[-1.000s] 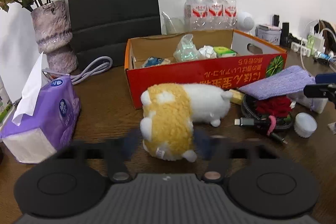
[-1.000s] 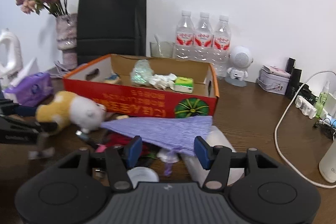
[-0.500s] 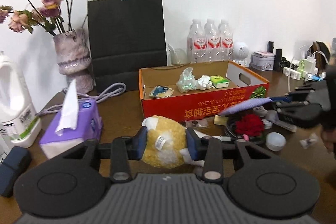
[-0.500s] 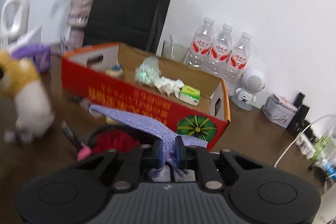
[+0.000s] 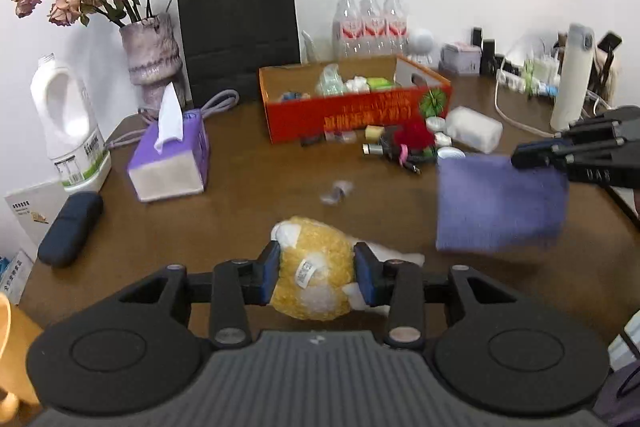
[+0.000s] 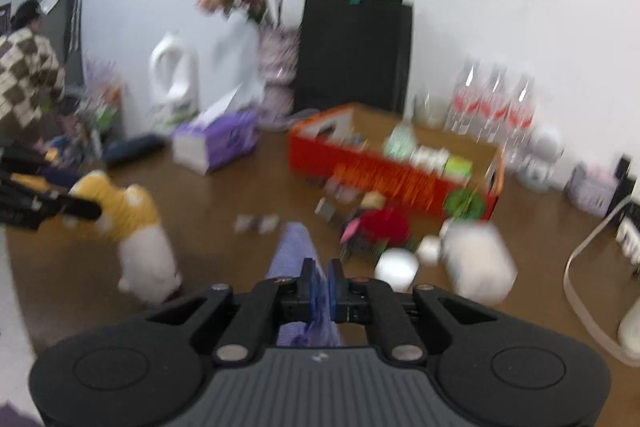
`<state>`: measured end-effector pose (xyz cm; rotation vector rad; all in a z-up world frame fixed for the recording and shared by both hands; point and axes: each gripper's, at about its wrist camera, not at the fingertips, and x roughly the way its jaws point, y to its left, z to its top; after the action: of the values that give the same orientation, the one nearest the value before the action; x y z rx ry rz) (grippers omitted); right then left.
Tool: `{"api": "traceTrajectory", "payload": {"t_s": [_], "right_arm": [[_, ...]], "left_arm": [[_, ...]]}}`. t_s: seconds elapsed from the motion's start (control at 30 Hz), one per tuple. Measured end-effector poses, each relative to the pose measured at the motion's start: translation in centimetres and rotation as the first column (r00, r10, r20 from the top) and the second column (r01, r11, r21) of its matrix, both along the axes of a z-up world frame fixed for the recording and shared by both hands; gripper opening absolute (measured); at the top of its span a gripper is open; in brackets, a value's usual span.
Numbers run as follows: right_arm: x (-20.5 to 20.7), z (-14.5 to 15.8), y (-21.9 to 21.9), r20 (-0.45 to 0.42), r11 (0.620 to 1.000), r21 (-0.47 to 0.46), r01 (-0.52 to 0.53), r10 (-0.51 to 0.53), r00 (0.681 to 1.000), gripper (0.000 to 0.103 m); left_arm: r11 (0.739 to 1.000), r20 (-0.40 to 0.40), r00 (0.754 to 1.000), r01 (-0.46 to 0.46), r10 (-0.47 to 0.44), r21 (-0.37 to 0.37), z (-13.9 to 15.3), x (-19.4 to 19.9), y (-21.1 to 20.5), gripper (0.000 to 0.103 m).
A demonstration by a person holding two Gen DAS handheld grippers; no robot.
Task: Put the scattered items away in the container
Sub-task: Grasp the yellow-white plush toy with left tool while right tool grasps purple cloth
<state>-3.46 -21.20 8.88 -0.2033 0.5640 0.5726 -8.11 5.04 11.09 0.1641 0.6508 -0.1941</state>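
Note:
My left gripper (image 5: 316, 277) is shut on a yellow and white plush toy (image 5: 314, 281), held above the brown table; the same plush toy (image 6: 134, 227) hangs at the left of the right wrist view. My right gripper (image 6: 319, 283) is shut on a purple cloth (image 6: 294, 251), which hangs as a flat sheet (image 5: 500, 203) at the right of the left wrist view. The red cardboard box (image 5: 360, 115) stands farther back on the table with several small items inside. In front of it lie a red flower thing (image 5: 414, 139), white jars and a white bottle (image 5: 474, 129).
A purple tissue pack (image 5: 170, 163), a white jug (image 5: 66, 119), a vase of dried roses (image 5: 152, 63), a black paper bag (image 5: 240, 27) and water bottles (image 5: 372, 27) line the back. A dark case (image 5: 70, 227) lies left. Cables and a white flask (image 5: 572, 79) stand right. A person in a checked top (image 6: 24, 83) is far left.
Both grippers have pulled back and up from the box. The plush went from lying on the table to held in the left gripper; the right gripper shut on the purple cloth and lifted it.

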Motion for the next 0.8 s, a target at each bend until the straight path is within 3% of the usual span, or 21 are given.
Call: {"api": "traceTrajectory", "payload": {"t_s": [0.2, 0.5, 0.67, 0.8], "right_arm": [[0.8, -2.8, -0.2, -0.149, 0.995, 0.086, 0.054, -0.041, 0.988, 0.006], [4.5, -4.3, -1.1, -0.192, 0.980, 0.126, 0.153, -0.127, 0.973, 0.008], [5.1, -4.7, -2.1, -0.177, 0.972, 0.125, 0.198, -0.174, 0.969, 0.010], [5.2, -4.7, -2.8, -0.165, 0.970, 0.102, 0.220, -0.202, 0.965, 0.014]], "left_arm": [[0.998, 0.002, 0.998, -0.055, 0.055, -0.012, -1.7, 4.0, -2.3, 0.046], [0.999, 0.019, 1.000, -0.019, 0.020, -0.029, -4.4, 12.3, -6.7, 0.046], [0.999, 0.014, 1.000, 0.012, -0.012, -0.035, -6.4, 13.5, -7.9, 0.041], [0.998, 0.004, 1.000, 0.021, -0.021, -0.061, -6.6, 11.5, -6.9, 0.040]]}}
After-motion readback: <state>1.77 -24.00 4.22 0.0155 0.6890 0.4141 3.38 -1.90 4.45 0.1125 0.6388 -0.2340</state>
